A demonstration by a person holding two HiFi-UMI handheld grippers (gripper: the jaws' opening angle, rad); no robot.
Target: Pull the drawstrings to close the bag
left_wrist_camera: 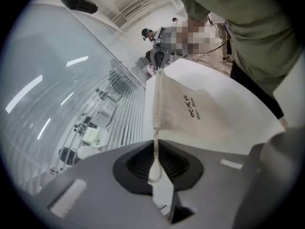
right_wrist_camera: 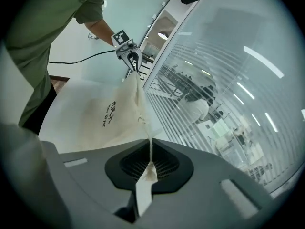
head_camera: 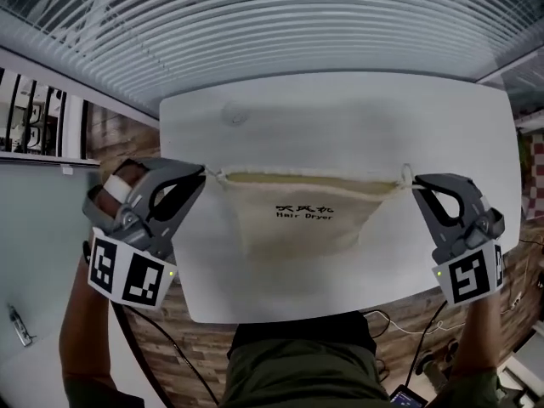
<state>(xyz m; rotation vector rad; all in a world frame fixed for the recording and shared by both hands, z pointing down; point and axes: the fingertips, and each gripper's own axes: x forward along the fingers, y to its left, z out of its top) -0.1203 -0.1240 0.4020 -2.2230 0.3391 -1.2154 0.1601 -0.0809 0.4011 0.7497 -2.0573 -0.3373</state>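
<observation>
2 opposite pulls: clamps left claw (head_camera: 202,173) on left drawstring (left_wrist_camera: 155,149), right claw (head_camera: 414,184) on right drawstring (right_wrist_camera: 150,152), stretching bag (head_camera: 297,223) taut over counter (head_camera: 340,117) to cinch its mouth.

The head view looked steeply down on the white table (head_camera: 340,117) from its near edge. Each gripper view sat low and close at one side edge, facing inward along its jaws. All three shared the hair-dryer drawstring bag (head_camera: 297,223).

left claw (left_wrist_camera: 155,149) clamped on drawstring (left_wrist_camera: 155,128), lower centre; string runs straight up to cream bag (left_wrist_camera: 190,113) on white surface (left_wrist_camera: 252,123), mid-frame.
</observation>
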